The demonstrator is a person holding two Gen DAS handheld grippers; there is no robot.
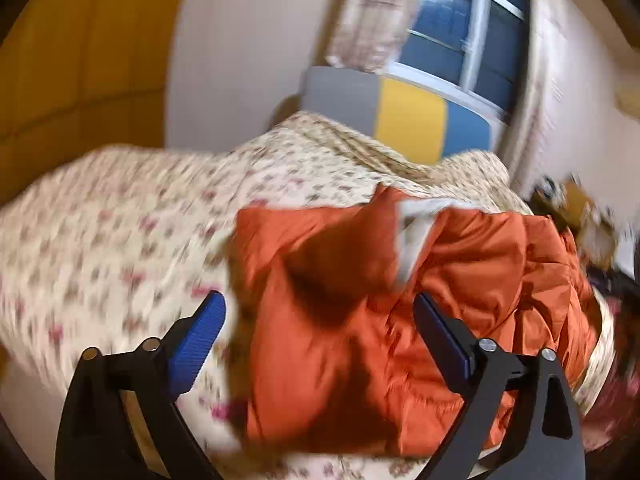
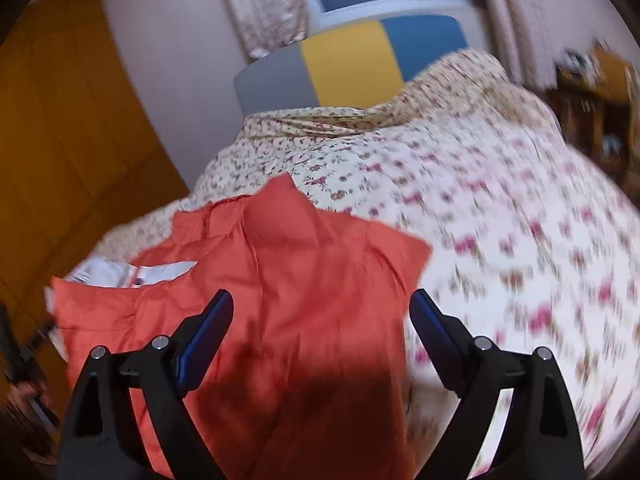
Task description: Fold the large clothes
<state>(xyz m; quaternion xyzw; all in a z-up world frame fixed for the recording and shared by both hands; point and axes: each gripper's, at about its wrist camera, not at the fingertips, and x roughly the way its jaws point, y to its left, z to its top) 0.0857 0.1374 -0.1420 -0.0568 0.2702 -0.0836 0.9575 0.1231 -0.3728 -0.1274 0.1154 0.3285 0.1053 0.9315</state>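
Note:
An orange garment with a white lining (image 1: 360,320) lies crumpled on a bed with a floral cover (image 1: 120,220). My left gripper (image 1: 320,308) hangs above the garment's left part, jaws wide open and empty. In the right wrist view the same orange garment (image 2: 288,280) lies on the floral cover (image 2: 500,220), with its white lining showing at the left. My right gripper (image 2: 322,308) is above it, jaws wide open and empty. Both views are blurred by motion.
A grey, yellow and blue headboard (image 1: 400,116) stands at the far end under a window (image 1: 460,32) with curtains. A yellow wardrobe (image 2: 60,140) is at the left. Cluttered shelves (image 2: 592,92) stand at the right.

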